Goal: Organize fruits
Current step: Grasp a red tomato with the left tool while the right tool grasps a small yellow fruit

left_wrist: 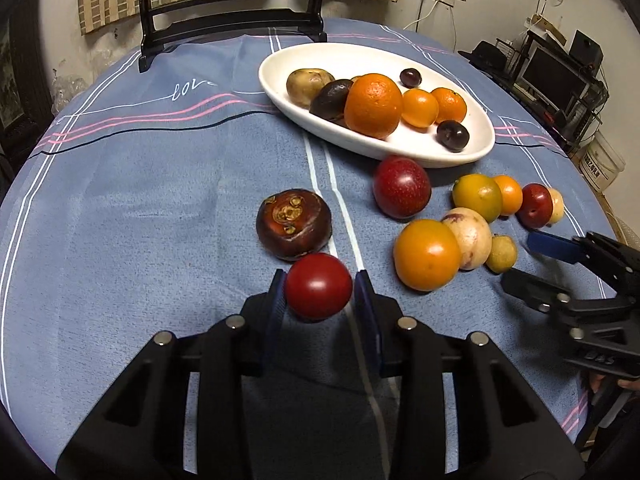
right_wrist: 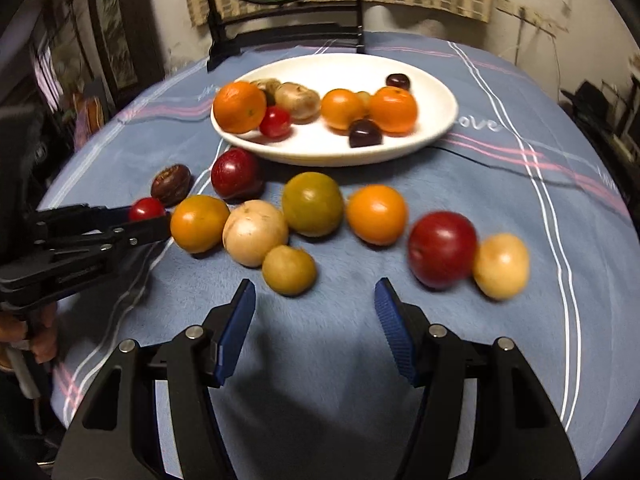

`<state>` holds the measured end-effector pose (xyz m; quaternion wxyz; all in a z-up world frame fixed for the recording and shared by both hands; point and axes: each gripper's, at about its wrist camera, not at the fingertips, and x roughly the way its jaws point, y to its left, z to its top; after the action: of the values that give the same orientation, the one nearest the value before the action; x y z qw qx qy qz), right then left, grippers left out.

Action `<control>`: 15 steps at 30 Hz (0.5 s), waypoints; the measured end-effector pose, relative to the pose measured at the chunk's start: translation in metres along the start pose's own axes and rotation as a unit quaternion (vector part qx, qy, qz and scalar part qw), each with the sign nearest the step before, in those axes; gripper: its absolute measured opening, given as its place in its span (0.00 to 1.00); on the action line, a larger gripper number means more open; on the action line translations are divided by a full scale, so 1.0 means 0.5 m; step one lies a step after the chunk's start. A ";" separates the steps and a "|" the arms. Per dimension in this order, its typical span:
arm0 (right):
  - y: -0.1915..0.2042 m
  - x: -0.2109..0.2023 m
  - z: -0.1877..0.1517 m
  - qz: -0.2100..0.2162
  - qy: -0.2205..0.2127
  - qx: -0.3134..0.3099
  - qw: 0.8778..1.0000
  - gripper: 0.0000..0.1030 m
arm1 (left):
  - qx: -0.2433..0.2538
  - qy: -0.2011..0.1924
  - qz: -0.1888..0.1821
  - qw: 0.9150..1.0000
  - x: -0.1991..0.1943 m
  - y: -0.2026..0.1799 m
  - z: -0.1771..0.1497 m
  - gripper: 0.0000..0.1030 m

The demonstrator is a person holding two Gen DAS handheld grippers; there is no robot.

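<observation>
My left gripper (left_wrist: 320,290) is shut on a small red tomato (left_wrist: 318,286), held just above the blue cloth; it also shows in the right wrist view (right_wrist: 146,210). A dark brown water chestnut (left_wrist: 294,224) lies just beyond it. The white oval plate (left_wrist: 280,92) holds several fruits, among them a large orange (left_wrist: 373,105). Loose fruits lie on the cloth in front of the plate, such as a red plum (left_wrist: 402,187) and an orange fruit (left_wrist: 427,254). My right gripper (right_wrist: 316,320) is open and empty, just short of a small yellow-green fruit (right_wrist: 289,270).
A black wooden stand (left_wrist: 232,20) with a round screen stands at the table's far edge. The round table is covered by a blue striped cloth (left_wrist: 160,200). Shelves with a monitor (left_wrist: 556,76) and a white bucket (left_wrist: 600,160) stand off to the right.
</observation>
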<state>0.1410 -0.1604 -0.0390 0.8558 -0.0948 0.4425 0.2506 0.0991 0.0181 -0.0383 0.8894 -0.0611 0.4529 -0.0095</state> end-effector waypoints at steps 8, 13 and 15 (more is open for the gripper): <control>0.029 0.025 0.017 0.005 0.010 -0.029 1.000 0.28 | -0.004 0.000 -0.005 1.000 -0.001 0.003 0.000 0.34; 0.023 0.012 0.010 0.012 0.005 -0.022 1.000 0.28 | -0.004 0.000 -0.006 1.000 -0.001 0.003 0.000 0.34; 0.014 0.000 0.005 0.017 -0.001 -0.015 1.000 0.28 | -0.006 -0.001 -0.008 1.000 -0.001 0.003 0.000 0.34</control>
<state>0.1391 -0.1534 -0.0368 0.8502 -0.0992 0.4397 0.2720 0.0985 0.0199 -0.0380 0.8894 -0.0698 0.4516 -0.0139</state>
